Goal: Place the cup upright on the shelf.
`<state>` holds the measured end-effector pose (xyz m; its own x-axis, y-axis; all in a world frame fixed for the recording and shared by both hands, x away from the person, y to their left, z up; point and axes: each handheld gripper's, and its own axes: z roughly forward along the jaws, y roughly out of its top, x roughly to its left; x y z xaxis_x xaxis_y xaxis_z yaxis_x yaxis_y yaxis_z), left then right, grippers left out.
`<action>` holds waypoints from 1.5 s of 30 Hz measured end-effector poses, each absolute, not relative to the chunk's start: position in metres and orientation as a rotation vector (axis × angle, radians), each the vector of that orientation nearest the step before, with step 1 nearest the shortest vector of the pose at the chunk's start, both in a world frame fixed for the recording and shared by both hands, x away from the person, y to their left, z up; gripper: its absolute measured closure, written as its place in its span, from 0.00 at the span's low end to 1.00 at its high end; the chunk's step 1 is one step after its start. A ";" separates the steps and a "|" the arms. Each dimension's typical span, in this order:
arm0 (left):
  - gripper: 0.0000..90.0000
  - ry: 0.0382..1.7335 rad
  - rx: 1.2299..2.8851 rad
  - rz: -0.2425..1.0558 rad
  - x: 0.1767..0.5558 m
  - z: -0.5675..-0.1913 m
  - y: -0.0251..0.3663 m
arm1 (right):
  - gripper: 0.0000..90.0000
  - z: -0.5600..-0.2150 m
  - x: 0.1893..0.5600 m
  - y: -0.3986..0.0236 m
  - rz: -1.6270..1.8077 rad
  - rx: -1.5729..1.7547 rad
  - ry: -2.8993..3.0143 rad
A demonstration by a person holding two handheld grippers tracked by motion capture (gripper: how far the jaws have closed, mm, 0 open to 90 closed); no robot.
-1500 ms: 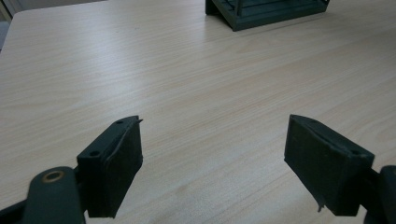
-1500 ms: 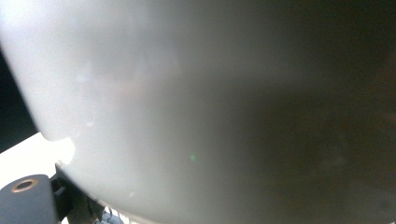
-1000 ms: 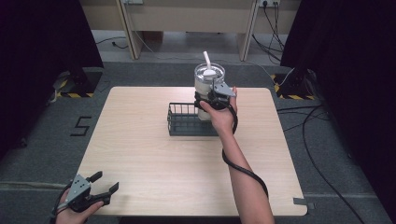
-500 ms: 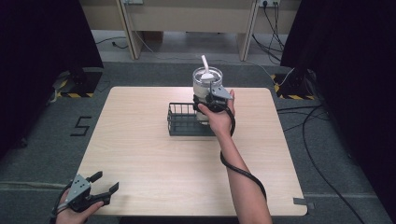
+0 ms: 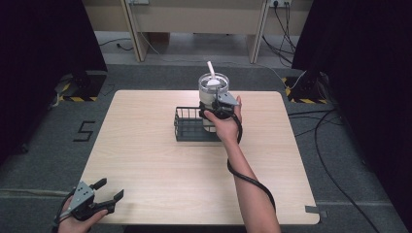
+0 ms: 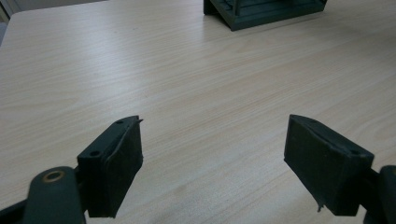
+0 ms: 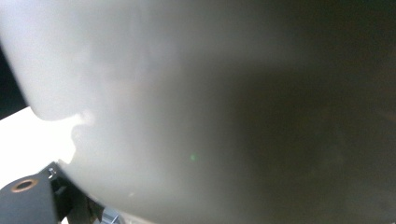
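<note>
A clear round container (image 5: 213, 87) with a white utensil handle (image 5: 210, 67) sticking out of its top hangs over the back right corner of a black wire basket (image 5: 187, 127). My right gripper (image 5: 216, 104) is shut on the container's side. In the right gripper view the container's pale wall (image 7: 187, 93) is pressed close and blurred, with one black finger (image 7: 28, 200) at the lower left. My left gripper (image 5: 109, 190) is held open at the table's near left corner, its jaws (image 6: 212, 126) wide apart over bare wood with nothing between them.
The wooden table (image 5: 145, 160) has bare surface all around the basket (image 6: 261, 9), which stands at the middle back. A black cable loops from the right gripper along the forearm. Dark curtains flank the table; cables lie on the floor at right.
The right gripper has carried the container slightly left and down, closer over the basket. The left gripper has stayed put and open.
</note>
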<state>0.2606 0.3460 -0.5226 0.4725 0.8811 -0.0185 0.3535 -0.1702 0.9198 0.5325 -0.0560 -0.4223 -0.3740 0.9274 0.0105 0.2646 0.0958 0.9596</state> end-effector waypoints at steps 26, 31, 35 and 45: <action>0.21 1.050 1.749 0.675 0.261 -0.522 0.345 | 0.10 -0.429 0.524 -0.059 1.322 1.123 1.721; 0.21 1.046 1.754 0.676 0.261 -0.522 0.344 | 0.08 -0.429 0.522 -0.060 1.319 1.115 1.721; 0.21 1.047 1.754 0.677 0.261 -0.522 0.344 | 0.06 -0.429 0.520 -0.062 1.313 1.103 1.729; 0.21 1.046 1.757 0.678 0.261 -0.522 0.344 | 0.04 -0.434 0.510 -0.067 1.316 1.097 1.732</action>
